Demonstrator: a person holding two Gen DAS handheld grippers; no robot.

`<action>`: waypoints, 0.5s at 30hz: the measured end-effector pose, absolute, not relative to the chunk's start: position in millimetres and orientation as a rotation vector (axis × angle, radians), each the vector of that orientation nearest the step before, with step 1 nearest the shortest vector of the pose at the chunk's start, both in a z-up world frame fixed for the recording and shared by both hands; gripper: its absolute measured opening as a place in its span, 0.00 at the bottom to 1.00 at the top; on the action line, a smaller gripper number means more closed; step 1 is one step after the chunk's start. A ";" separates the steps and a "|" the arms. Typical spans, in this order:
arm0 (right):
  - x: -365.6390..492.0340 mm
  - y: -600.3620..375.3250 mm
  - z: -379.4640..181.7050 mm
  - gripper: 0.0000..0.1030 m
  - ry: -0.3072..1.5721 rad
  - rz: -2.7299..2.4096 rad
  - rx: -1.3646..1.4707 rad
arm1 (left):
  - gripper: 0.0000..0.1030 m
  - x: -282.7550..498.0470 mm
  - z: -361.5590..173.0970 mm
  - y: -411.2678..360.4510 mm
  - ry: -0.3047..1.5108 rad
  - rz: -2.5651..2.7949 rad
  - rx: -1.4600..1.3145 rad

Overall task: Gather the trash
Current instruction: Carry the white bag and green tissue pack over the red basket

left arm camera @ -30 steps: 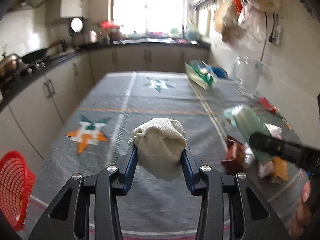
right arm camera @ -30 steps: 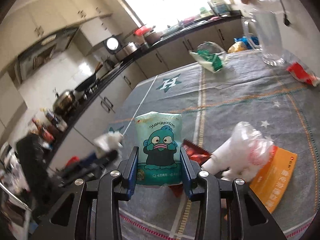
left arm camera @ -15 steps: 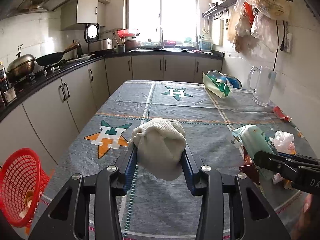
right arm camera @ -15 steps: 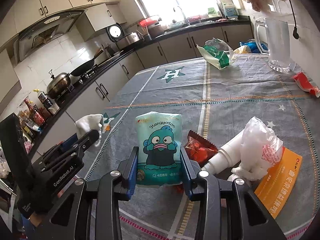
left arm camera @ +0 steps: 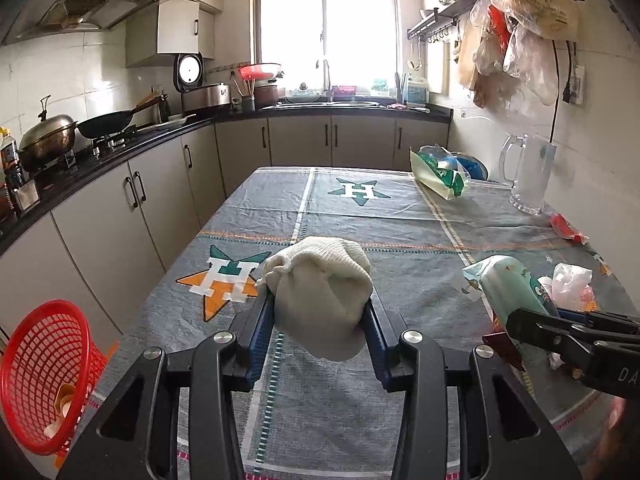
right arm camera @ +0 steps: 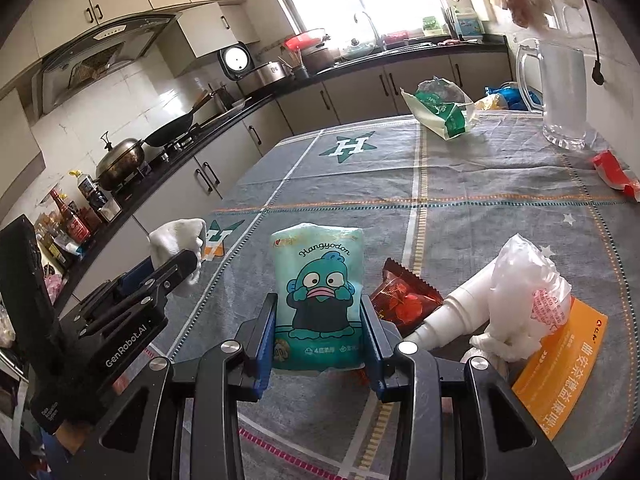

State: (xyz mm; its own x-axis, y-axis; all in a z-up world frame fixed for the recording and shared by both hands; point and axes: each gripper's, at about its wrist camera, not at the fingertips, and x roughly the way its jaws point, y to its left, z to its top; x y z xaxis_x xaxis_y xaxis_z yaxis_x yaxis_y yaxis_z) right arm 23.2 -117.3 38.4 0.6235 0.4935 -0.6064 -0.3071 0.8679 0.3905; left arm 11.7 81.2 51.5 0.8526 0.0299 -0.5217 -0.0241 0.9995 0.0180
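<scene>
Left wrist view is showing the left claw point(left arm camera: 320, 312) squeezing a white cloth ball point(left arm camera: 320, 292) between its blue pads. The ball is hanging in the air above the surface point(left arm camera: 360, 216), which is wearing a gray cloth with star shapes. A red basket point(left arm camera: 42, 376) is sitting low on the left, off the edge of the surface, with some bits inside it.

Right wrist view is showing the right claw point(right arm camera: 320, 336) pinching a green tissue pack point(right arm camera: 318, 296) with a cartoon fish on it. The pack is standing upright between the pads. Just beside it on the right, more trash is lying on the surface: a red wrapper point(right arm camera: 404, 300), a white bottle point(right arm camera: 452, 316), a white plastic bag point(right arm camera: 524, 292) and an orange paper point(right arm camera: 560, 364). The bag is resting on the bottle and the paper.

Far back, a clear jug point(right arm camera: 560, 96) is standing near the wall, and a green bag point(right arm camera: 440, 112) is lying near it. A small red wrapper point(right arm camera: 616, 174) is lying at the right edge.
</scene>
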 end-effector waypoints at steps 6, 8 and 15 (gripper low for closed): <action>22.6 -117.1 38.3 0.40 0.771 0.471 0.261 | 0.40 13.1 50.3 81.2 0.549 0.042 0.022; 22.1 -116.5 38.5 0.40 0.770 0.476 0.260 | 0.40 13.4 50.0 81.7 0.548 0.048 0.024; 22.8 -116.1 37.9 0.40 0.776 0.487 0.264 | 0.40 14.0 49.7 83.0 0.545 0.064 0.032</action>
State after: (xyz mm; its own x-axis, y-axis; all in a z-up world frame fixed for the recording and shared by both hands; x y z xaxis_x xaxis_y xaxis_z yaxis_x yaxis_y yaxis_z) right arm 22.8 -116.1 37.9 0.6114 0.5109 -0.6043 -0.3214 0.8582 0.4003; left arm 14.0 83.0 49.7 0.8532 0.0688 -0.5170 -0.0519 0.9975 0.0471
